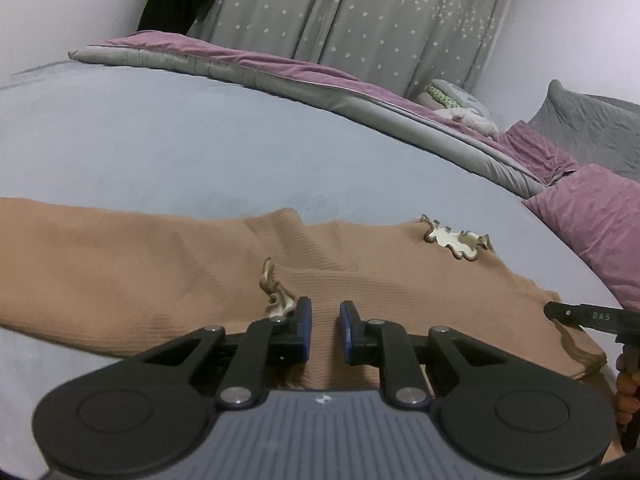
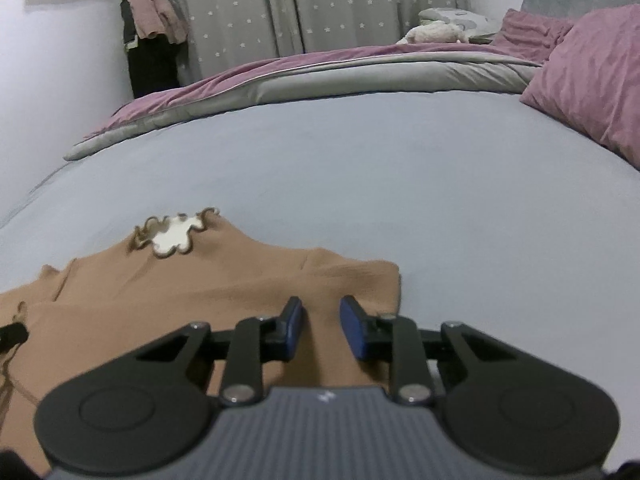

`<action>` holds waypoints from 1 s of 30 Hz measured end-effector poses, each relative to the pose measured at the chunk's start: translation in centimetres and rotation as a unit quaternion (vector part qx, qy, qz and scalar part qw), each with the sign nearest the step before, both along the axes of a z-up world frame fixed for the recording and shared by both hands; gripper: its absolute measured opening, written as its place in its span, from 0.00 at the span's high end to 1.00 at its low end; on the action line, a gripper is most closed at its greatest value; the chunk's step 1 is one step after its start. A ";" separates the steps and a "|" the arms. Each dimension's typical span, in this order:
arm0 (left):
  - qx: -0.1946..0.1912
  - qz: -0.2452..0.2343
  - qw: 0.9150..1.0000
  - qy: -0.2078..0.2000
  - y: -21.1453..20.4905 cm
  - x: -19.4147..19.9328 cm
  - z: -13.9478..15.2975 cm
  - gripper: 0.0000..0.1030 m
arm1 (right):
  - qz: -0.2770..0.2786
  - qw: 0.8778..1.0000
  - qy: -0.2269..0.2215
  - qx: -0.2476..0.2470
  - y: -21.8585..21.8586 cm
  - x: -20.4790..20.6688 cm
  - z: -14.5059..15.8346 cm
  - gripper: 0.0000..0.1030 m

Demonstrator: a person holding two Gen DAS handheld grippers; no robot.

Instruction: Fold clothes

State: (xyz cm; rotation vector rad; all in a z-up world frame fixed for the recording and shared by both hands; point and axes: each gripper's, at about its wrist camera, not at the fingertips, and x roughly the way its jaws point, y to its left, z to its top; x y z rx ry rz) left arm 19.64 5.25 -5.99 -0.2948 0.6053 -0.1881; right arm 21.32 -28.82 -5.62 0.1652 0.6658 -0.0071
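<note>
Tan top is flat on the bed. Left tool and right tool hover slightly open, gripping nothing. Duvet at 12, purple pillow at 2.

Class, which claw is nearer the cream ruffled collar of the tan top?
Left. The left claw sits over the tan top nearer its collar; the right claw is by the top's far edge.
</note>
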 end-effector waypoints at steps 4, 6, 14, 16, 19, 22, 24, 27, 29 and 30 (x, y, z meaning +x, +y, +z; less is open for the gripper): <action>0.006 -0.003 1.000 0.005 0.1 -0.8 0.6 0.83 | -0.010 1.000 0.003 -0.009 0.5 0.0 0.4 0.75; 0.005 -0.004 1.000 0.007 0.2 -1.3 1.2 0.83 | -0.013 1.000 0.006 -0.009 0.7 -0.1 0.8 0.72; 0.011 0.008 1.000 0.017 1.5 -3.1 3.4 0.80 | -0.023 1.000 0.003 0.021 1.4 -1.8 3.9 0.55; 0.013 0.014 1.000 0.022 2.0 -3.5 3.8 0.80 | -0.025 0.999 0.003 0.027 1.7 -2.2 4.6 0.52; 0.015 0.030 0.999 0.034 2.9 -4.0 4.0 0.77 | -0.028 0.999 0.002 0.038 2.3 -2.9 5.5 0.48; 0.016 0.051 0.997 0.047 3.9 -4.2 4.2 0.73 | -0.033 0.998 0.003 0.050 3.0 -3.6 6.1 0.45; 0.015 0.067 0.996 0.055 4.4 -4.2 4.3 0.68 | -0.037 0.998 0.004 0.059 3.4 -4.1 6.3 0.44; 0.024 0.105 0.992 0.068 5.1 -4.2 4.4 0.60 | -0.043 0.997 0.008 0.067 4.0 -4.9 6.6 0.38; 0.029 0.129 0.988 0.082 5.5 -4.1 4.4 0.58 | -0.044 0.997 0.011 0.070 4.4 -5.3 6.6 0.30; 0.031 0.138 0.986 0.087 5.7 -4.2 4.4 0.56 | -0.042 0.997 0.011 0.068 4.8 -5.5 6.7 0.29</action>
